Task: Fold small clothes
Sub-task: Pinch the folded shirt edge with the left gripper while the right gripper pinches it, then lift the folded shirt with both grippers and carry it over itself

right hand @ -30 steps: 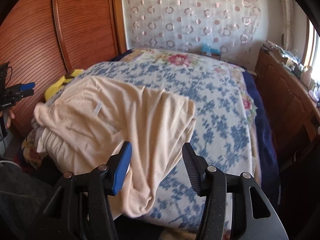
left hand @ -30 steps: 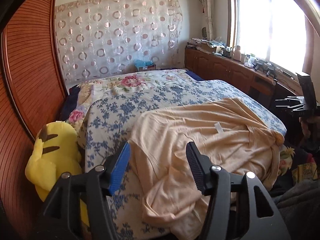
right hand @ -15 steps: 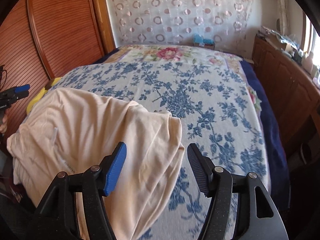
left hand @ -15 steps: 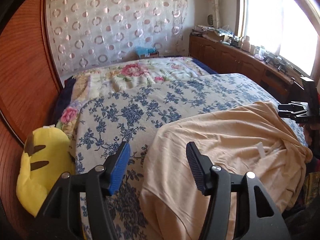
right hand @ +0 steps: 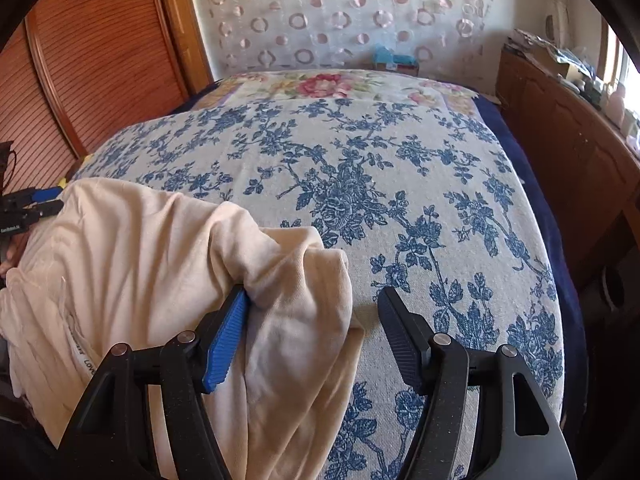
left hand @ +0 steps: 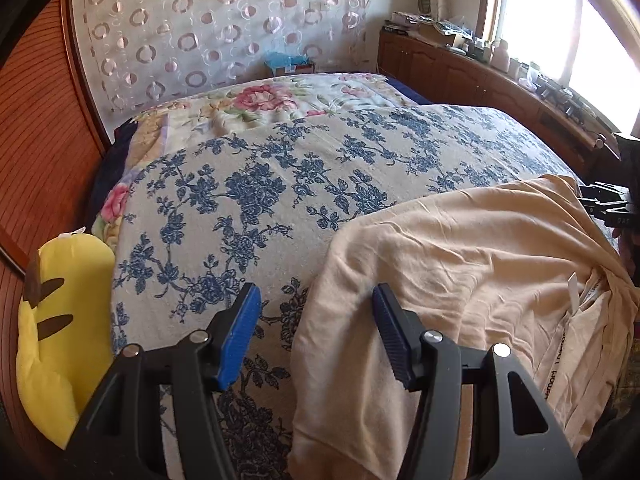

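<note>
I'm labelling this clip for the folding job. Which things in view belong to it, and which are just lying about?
Belongs to the job:
- peach garment, crumpled at the bed's near edge
- left gripper, open over the garment's edge
- right gripper, jaws opening, cloth bunched between them
- floral bedspread, the work surface

Lying about:
- yellow plush toy
- blue box
- clutter on the wooden cabinet
</note>
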`<action>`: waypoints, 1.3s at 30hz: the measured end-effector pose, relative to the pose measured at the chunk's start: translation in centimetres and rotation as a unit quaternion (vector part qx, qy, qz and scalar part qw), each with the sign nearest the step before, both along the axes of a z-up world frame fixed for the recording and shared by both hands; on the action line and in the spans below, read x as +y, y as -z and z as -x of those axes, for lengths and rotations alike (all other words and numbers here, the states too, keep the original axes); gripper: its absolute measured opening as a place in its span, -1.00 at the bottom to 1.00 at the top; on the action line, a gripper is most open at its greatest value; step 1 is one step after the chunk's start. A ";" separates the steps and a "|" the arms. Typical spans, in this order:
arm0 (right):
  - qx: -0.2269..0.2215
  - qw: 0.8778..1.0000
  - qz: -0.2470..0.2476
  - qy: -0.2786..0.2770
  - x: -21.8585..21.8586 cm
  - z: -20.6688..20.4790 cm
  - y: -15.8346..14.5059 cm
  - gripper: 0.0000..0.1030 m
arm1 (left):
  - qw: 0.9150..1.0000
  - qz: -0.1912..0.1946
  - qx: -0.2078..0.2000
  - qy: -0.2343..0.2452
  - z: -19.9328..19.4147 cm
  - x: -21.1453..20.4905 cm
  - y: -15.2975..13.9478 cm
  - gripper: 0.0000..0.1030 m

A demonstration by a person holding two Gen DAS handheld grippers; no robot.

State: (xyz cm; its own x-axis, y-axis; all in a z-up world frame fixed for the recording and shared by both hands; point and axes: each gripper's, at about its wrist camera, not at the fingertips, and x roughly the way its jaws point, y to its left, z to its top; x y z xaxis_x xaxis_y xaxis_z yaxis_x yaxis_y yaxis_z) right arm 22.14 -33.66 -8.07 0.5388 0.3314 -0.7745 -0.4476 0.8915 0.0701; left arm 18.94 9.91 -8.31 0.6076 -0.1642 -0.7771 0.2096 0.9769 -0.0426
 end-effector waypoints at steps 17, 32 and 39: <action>-0.051 0.994 -0.055 -0.082 2.7 4.3 -3.5 -0.84 | 0.997 0.035 0.015 0.067 1.0 -2.7 -1.5 -0.91; -0.256 0.954 -0.120 -0.100 -0.6 16.4 -25.1 -0.87 | 0.957 0.048 -0.282 0.048 18.1 -0.1 -25.8 -0.92; -0.313 0.934 -0.133 -0.111 -1.8 20.0 -32.0 -0.87 | 0.936 0.043 -0.347 0.038 21.9 2.3 -31.4 -0.92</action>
